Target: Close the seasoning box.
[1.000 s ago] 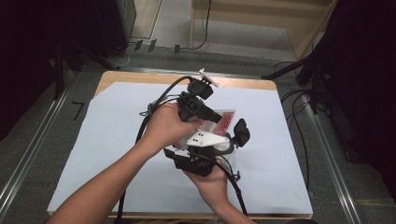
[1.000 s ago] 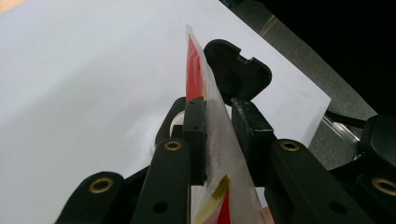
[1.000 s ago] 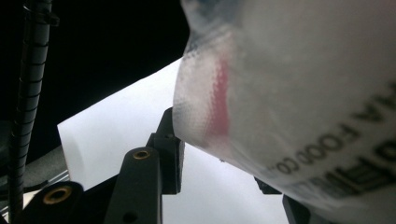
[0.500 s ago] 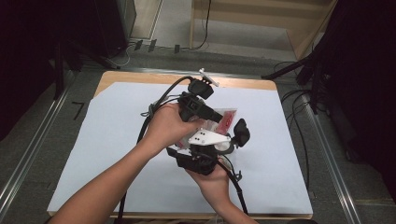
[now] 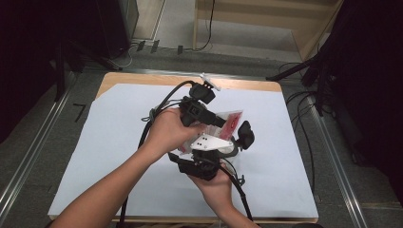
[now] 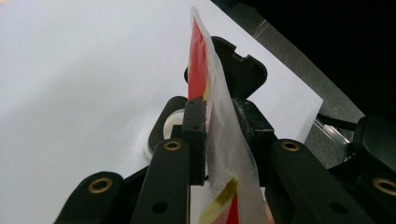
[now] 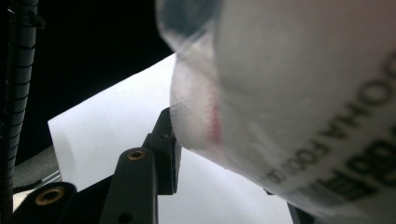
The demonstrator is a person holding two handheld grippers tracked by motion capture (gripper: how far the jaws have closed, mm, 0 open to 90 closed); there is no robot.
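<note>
High view: both hands meet over the middle of the white sheet (image 5: 109, 156) covering the table (image 5: 142, 78). The left gripper (image 5: 223, 122) points right and pinches a red-and-clear plastic packet (image 5: 232, 121) held up off the sheet; the right gripper (image 5: 237, 142) sits just below and in front, pointing up at the same packet, one black jaw sticking out to the right. Left gripper view: jaws nearly closed, pads pressing both faces of the packet (image 6: 219, 140), which stands on edge between them; the other gripper's jaw shows behind it. Right gripper view: packet (image 7: 299, 93) blurred, very close, printed lettering on it; jaws partway apart and just been opening; packet between them, can't tell if the pads touch it.
</note>
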